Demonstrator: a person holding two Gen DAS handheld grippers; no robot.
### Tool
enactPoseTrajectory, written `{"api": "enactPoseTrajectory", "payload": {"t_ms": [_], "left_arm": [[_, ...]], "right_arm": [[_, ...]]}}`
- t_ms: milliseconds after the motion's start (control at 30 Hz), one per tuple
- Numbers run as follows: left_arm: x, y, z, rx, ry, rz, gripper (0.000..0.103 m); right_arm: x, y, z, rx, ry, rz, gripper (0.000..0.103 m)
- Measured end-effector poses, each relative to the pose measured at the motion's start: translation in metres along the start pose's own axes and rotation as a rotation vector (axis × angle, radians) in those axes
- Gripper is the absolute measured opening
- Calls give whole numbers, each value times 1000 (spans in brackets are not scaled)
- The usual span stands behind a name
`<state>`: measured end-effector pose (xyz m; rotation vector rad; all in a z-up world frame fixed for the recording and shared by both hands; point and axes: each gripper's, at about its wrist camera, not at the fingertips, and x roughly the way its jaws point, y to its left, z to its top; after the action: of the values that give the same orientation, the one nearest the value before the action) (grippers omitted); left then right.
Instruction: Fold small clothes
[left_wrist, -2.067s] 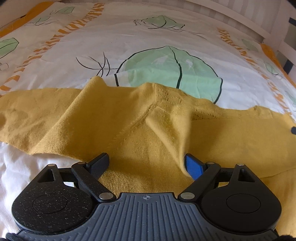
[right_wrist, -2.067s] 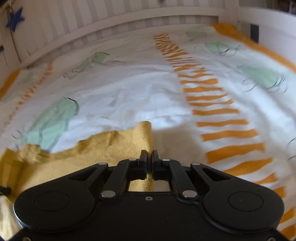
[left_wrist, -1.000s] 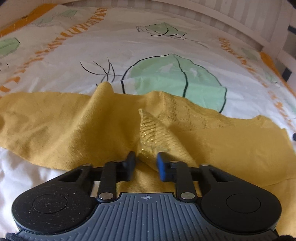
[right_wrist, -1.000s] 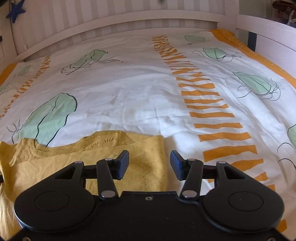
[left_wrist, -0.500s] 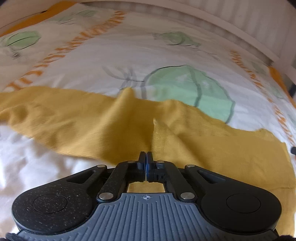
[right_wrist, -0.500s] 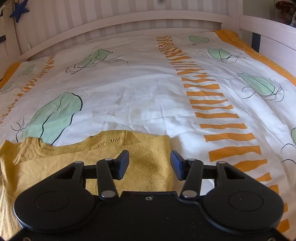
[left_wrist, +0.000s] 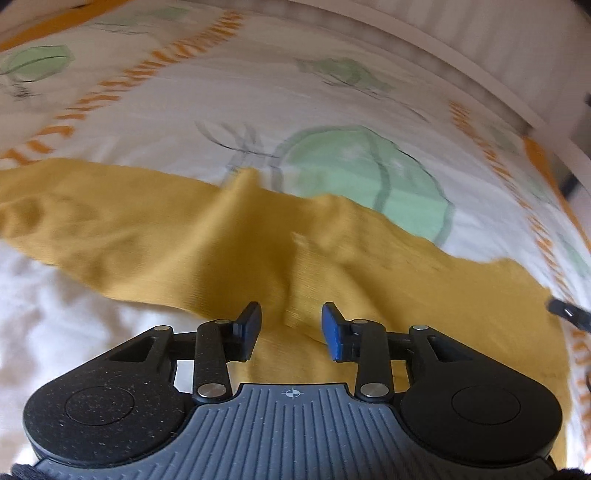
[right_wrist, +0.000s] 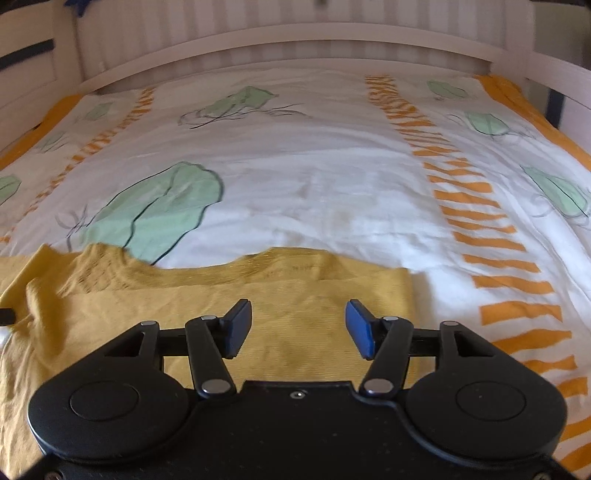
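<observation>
Your left gripper (left_wrist: 291, 326) is open, holding nothing, over a yellow top (left_wrist: 207, 236) spread across the lower frame on the bedspread (left_wrist: 258, 85). Your right gripper (right_wrist: 298, 328) is open too; most folding looks undone.

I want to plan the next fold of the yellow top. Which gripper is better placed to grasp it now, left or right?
Left, probably. The left gripper is open with a raised ridge of the yellow top between its fingers. The right gripper, also open, hangs over flat cloth near the top's edge.
</observation>
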<state>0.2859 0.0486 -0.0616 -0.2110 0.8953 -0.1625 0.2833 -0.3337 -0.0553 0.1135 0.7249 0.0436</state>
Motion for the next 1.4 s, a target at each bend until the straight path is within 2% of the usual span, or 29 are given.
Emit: {"api": "enactPoseTrajectory", "payload": {"t_ms": [167,367,400,433,467,667,767,867,967,1000,1033,1100,1200,1300,1400], "left_arm": [[22,-8,-7,-23,72,-39,35],[36,-1,-3,-118,54,-60,34],[38,1,-3,-136,50,-62,32],[37,3,-4,-153,42,-55,17],[36,3,-5,-156,31,-34,7],[6,11,-16,-216,-23,12,4],[-2,19,-21,-254,-14,25,5],[0,29,-23,-265,-10,40,14],[-4,30,-20,-233,-20,35,28],[-8,29,-18,-219,-38,54,39],[-13,27,-17,-192,-74,80,46],[-23,27,-11,-135,-143,114,46],[-35,36,2,-87,-204,155,56],[-48,63,15,-144,-262,204,59],[-57,102,29,-244,-272,247,59]], "right_arm": [[0,7,-1,-12,4,13,62],[-1,8,-2,-10,1,20,62],[-1,9,-2,-13,3,21,62],[-1,10,-2,-15,5,23,62],[-1,10,-3,-17,6,25,62],[-4,12,-2,-18,1,29,62],[-4,14,-1,-15,0,35,62],[0,19,-4,-32,23,41,65],[8,23,-11,-56,70,36,75],[11,25,-13,-65,92,33,76],[16,26,-15,-75,119,30,77],[22,28,-21,-88,168,29,82],[22,30,-26,-101,168,35,93],[20,32,-24,-110,165,43,96],[12,33,-18,-87,133,70,97]]}}
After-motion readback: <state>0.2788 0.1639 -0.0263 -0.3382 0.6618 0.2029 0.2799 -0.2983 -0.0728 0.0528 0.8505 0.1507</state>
